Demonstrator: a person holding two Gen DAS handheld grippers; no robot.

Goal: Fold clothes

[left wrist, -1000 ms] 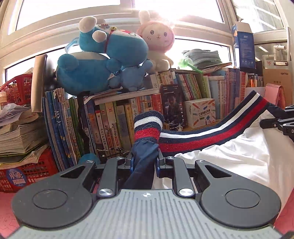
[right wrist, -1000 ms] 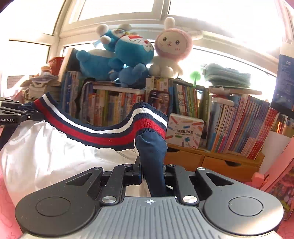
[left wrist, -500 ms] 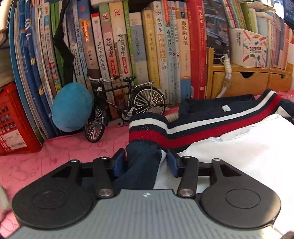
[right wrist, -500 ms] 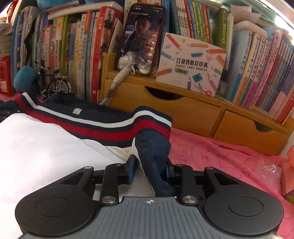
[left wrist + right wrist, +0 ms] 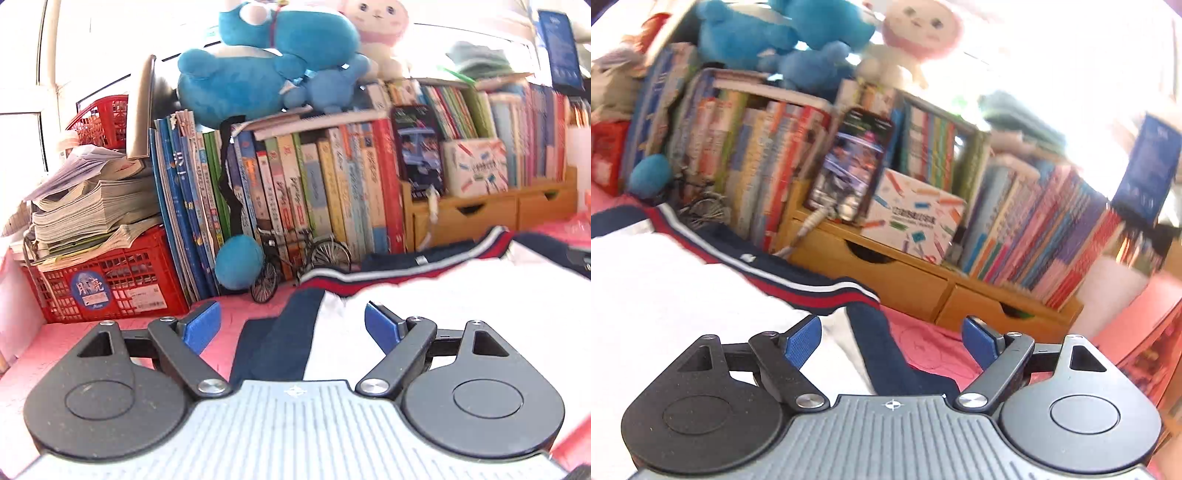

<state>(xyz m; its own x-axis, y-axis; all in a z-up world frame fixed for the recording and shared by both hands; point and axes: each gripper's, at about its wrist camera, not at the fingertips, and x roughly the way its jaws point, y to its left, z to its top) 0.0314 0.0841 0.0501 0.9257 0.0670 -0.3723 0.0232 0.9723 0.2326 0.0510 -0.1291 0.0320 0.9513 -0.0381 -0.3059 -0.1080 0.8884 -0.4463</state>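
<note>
The white garment with navy side panels and a red, white and navy striped band is spread on the pink surface. A navy panel lies between the blue pads of the left tool, whose jaws have just been opening and touch no cloth. The right tool is likewise spread over its navy edge. Both views are blurred; the garment's near part is hidden behind the tools.

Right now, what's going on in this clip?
A person is folding a white and navy garment on a pink surface in front of a row of books. The left gripper and right gripper have both just opened. Navy fabric lies between each pair of blue pads, but neither is pressing on it, so the garment has been let go.
</note>
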